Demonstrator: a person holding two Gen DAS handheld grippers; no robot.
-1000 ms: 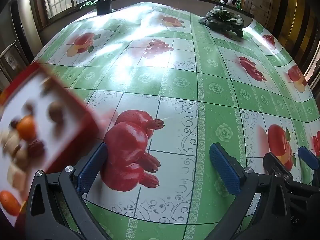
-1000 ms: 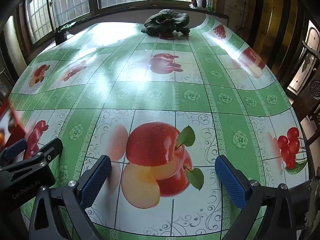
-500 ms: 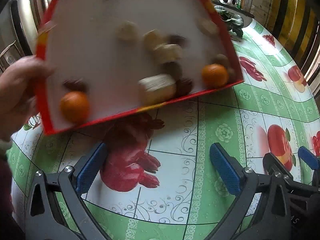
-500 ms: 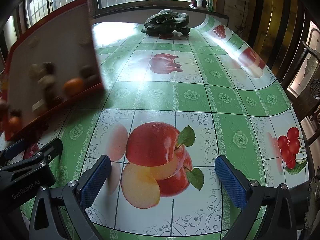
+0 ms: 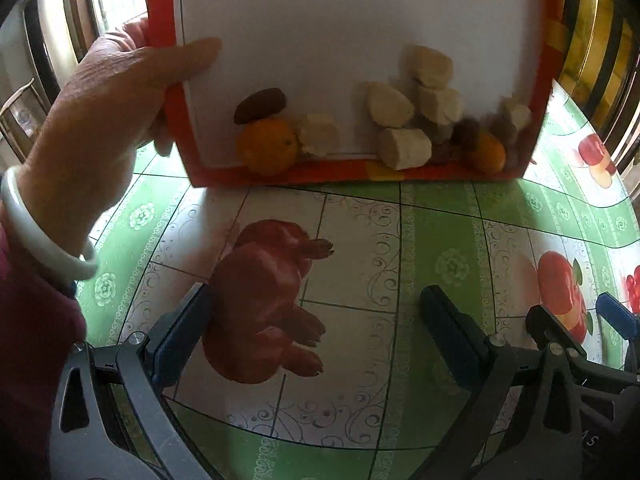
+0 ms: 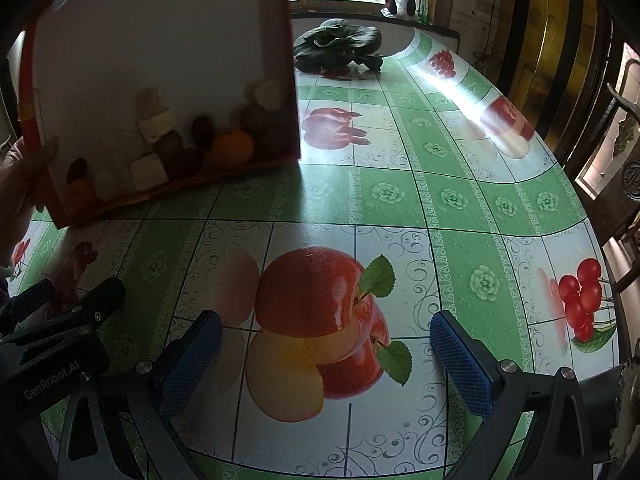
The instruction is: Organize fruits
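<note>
A bare hand (image 5: 100, 120) holds a red-rimmed white tray (image 5: 360, 20) tilted steeply over the table, ahead of my left gripper (image 5: 320, 332). Fruit has slid to its low edge: an orange (image 5: 267, 146), a second orange (image 5: 489, 154), a dark date (image 5: 260, 105) and several pale chunks (image 5: 404, 146). The tray also shows in the right wrist view (image 6: 160, 40) at the upper left, with an orange (image 6: 233, 146). My left gripper is open and empty. My right gripper (image 6: 326, 364) is open and empty over the printed apple.
The table (image 6: 440, 200) has a green and white fruit-print cloth. A dark leafy bundle (image 6: 338, 46) lies at its far end. The hand's wrist wears a white bangle (image 5: 44, 232). A dark wooden chair (image 6: 616, 160) stands at the right.
The hand brought the tray in from the left and tipped it up steeply. The fruit slid down to its low edge. Both grippers stayed still and open.
</note>
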